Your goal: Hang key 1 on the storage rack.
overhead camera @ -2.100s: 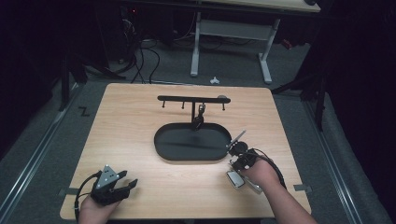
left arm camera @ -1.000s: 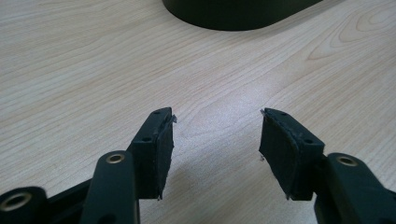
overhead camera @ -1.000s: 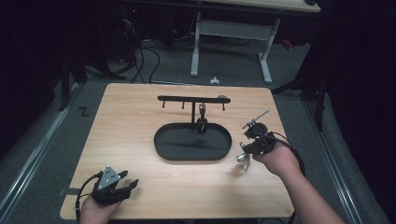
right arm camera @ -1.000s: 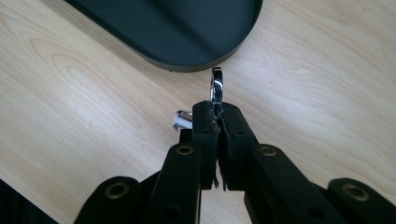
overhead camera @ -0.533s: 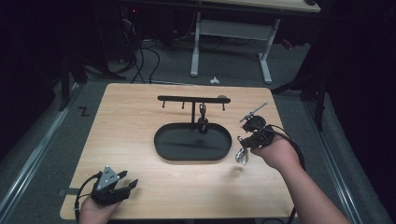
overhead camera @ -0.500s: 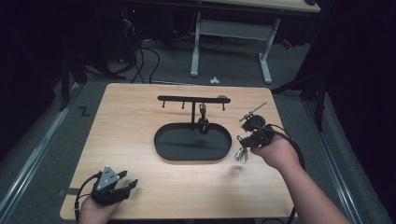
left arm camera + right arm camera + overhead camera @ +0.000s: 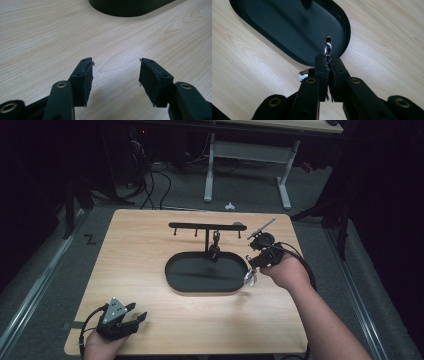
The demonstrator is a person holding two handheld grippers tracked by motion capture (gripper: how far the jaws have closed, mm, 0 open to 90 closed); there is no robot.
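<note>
**Ring in hand, hook not yet reached**

Jaws of the left gripper [image 7: 131, 316] stand wide apart near the table's front left corner, holding nothing; its own view shows bare wood between the pads and the edge of the black tray [image 7: 130, 8] farther off. It looks idle for now.

Farther in, on the right, the right gripper [image 7: 328, 65] has its jaws pressed together on a small shiny metal ring [image 7: 328, 46], whose loop sticks up past the fingertips. A second shiny piece [image 7: 305, 73] hangs below the jaws, though I cannot tell what it is. In the high view this gripper [image 7: 253, 265] sits at the right end of the tray, with the glinting piece [image 7: 250, 278] just over the tray's rim [image 7: 172, 282].

Beyond it stands the black rack [image 7: 207, 226], a crossbar with small hooks; one dark item [image 7: 215, 251] already hangs near the post.

By my reading, the pick-up is done and one item is hung. Left to do: carry the ring up to a free hook, slip it on, and let go.
</note>
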